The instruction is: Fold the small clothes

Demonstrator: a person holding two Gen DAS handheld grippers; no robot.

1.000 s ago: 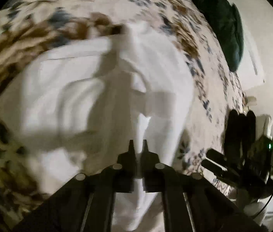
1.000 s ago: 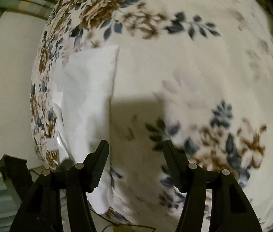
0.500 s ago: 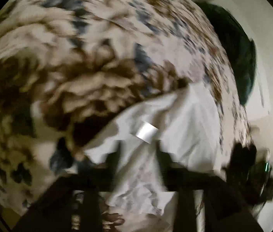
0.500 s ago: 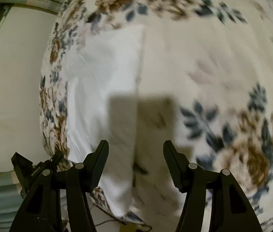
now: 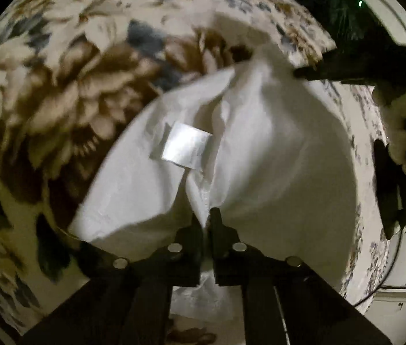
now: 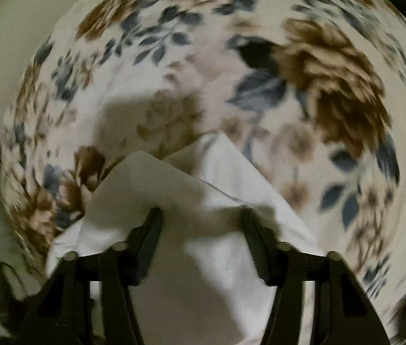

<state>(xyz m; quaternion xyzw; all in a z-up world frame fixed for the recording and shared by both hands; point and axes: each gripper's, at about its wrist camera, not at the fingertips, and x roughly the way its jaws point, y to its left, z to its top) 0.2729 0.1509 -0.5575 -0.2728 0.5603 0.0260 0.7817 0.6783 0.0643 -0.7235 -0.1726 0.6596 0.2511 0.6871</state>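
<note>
A small white garment lies bunched on a floral bedspread, with a shiny label showing near its hem. My left gripper is shut on the garment's edge. In the right wrist view the same white garment lies between my right gripper's fingers, which stand wide open around a raised fold. The right gripper also shows in the left wrist view at the garment's far corner.
The floral bedspread fills both views. A dark green cushion sits at the far edge in the left wrist view. A pale wall lies beyond the bed's left edge in the right wrist view.
The left gripper has swung round and drawn the garment with it, so the label now faces up. The right gripper has moved onto the garment, jaws still open.
</note>
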